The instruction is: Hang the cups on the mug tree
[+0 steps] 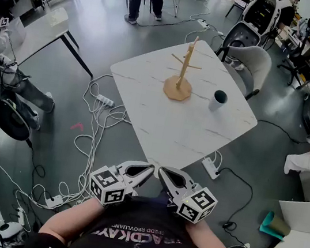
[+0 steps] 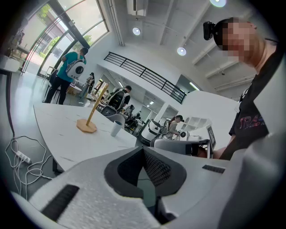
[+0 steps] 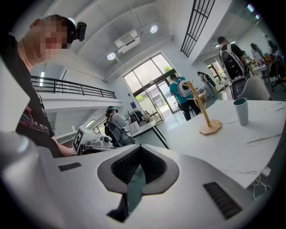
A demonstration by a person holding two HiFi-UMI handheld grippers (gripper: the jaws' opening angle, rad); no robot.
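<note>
**Task not begun: pegs bare, one cup on the bench**

My left claw (image 1: 146,169) is closed on nothing, held low at my chest, short of the white marbled bench (image 1: 161,121). My right claw (image 1: 165,173), beside it, is likewise closed and empty. The wooden mug tree (image 1: 183,66) stands upright mid-bench with no cup on any peg. Right of it, apart, one pale cup with a dark interior (image 1: 218,100) stands upright; I cannot make out any contents. All the hanging remains to be done.
</note>
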